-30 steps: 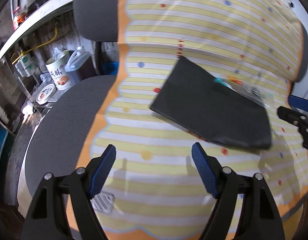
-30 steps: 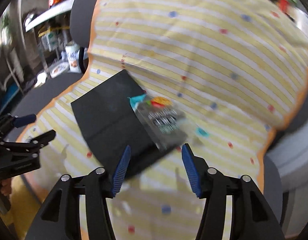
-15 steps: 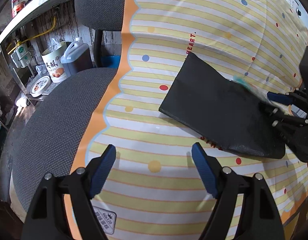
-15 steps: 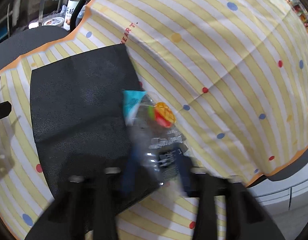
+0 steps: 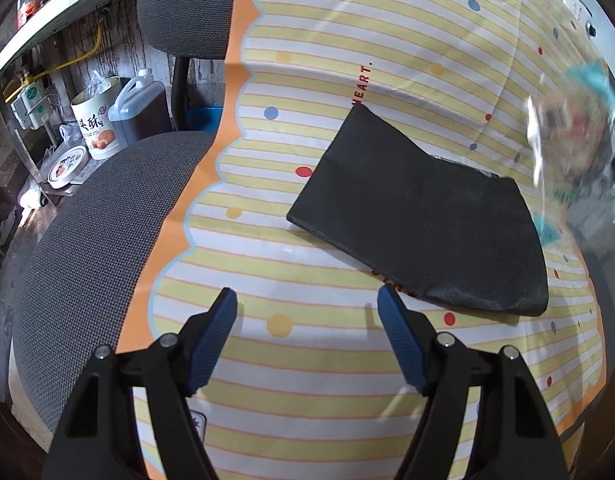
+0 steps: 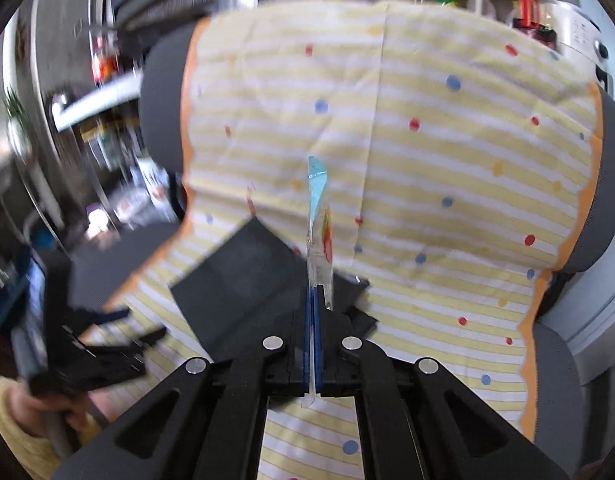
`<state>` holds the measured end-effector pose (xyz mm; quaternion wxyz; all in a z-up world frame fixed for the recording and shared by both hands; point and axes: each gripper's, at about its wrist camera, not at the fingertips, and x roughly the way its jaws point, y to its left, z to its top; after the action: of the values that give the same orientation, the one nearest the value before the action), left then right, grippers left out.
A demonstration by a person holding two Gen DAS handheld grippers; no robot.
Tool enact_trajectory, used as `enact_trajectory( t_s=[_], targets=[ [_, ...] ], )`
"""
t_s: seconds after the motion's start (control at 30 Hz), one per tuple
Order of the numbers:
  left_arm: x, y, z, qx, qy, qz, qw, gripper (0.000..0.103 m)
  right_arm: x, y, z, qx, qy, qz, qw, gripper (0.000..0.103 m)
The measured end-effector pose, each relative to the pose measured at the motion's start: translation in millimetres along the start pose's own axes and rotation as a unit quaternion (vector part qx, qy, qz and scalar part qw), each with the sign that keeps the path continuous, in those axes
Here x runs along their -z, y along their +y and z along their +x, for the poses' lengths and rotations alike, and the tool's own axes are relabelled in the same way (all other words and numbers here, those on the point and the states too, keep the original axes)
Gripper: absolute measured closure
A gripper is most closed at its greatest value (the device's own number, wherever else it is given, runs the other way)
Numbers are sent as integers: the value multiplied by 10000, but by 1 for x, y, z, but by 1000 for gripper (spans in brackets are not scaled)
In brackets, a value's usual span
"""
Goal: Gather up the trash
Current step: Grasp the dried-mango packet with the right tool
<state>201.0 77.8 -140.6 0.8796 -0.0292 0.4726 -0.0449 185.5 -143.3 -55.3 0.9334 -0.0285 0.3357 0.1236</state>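
At centre frame a clear snack wrapper (image 6: 318, 236) is clamped edge-on between the fully closed right tongs (image 6: 312, 300), clear of the black bag (image 5: 423, 216) so that it can be carried off, while the empty left tongs (image 5: 307, 312) are narrowing slightly.

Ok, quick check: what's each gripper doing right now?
Left gripper: jaws apart and closing a little, nothing between them, over the striped cloth.
Right gripper: shut on the clear plastic wrapper.
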Motion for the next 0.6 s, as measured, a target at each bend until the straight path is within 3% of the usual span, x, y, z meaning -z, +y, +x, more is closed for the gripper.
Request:
enact_trajectory(
  t_s=[0.17,0.3,0.43,0.6],
  targets=[
    [-1,-1,2,-76,50,24,10000,32,-1,0,20,-305,325,152,9989,102],
    [0,1,4,-84,94,0,9999,32,18,16,69,65,1173,-444,9921,101],
    [-2,5,8,-16,149,-97,9998,32,45,11,118,61,1879,-344,9816,101],
    [-9,2,21,352,209,-138,9991,32,53,-5,128,-145,1955,115,9805,101]
  ],
)
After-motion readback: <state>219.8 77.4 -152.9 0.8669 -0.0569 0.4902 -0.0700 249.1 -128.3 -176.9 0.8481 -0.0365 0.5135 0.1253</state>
